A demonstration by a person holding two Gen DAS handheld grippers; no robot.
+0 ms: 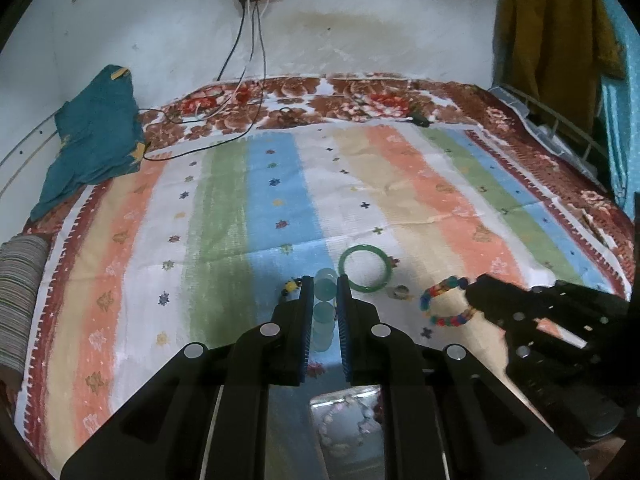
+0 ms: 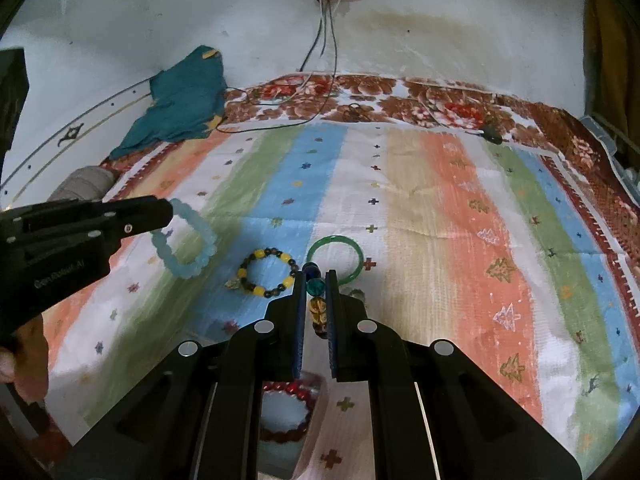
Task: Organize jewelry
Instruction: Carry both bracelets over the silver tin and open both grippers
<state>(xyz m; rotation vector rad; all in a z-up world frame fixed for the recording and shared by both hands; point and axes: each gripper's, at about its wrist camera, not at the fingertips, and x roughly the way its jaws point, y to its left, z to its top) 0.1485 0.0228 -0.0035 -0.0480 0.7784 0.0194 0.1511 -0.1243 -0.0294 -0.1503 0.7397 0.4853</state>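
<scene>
My left gripper [image 1: 325, 284] is shut on a pale blue bead bracelet [image 1: 324, 312], held above the striped cloth; it hangs from that gripper in the right wrist view [image 2: 188, 240]. My right gripper [image 2: 316, 276] is shut on a multicolour bead bracelet [image 2: 316, 300], which also shows in the left wrist view [image 1: 444, 300]. A green bangle [image 1: 364, 266] lies just ahead of both grippers [image 2: 336, 258]. A yellow and black bead bracelet [image 2: 266, 272] lies left of the right gripper. A small ring [image 1: 400, 291] lies beside the bangle.
A clear box with a pale bead bracelet [image 1: 346, 424] sits under the left gripper. A box with a red bead bracelet [image 2: 286, 412] sits under the right gripper. A teal cloth [image 1: 96, 140] and cables [image 1: 224, 112] lie at the far side of the bed.
</scene>
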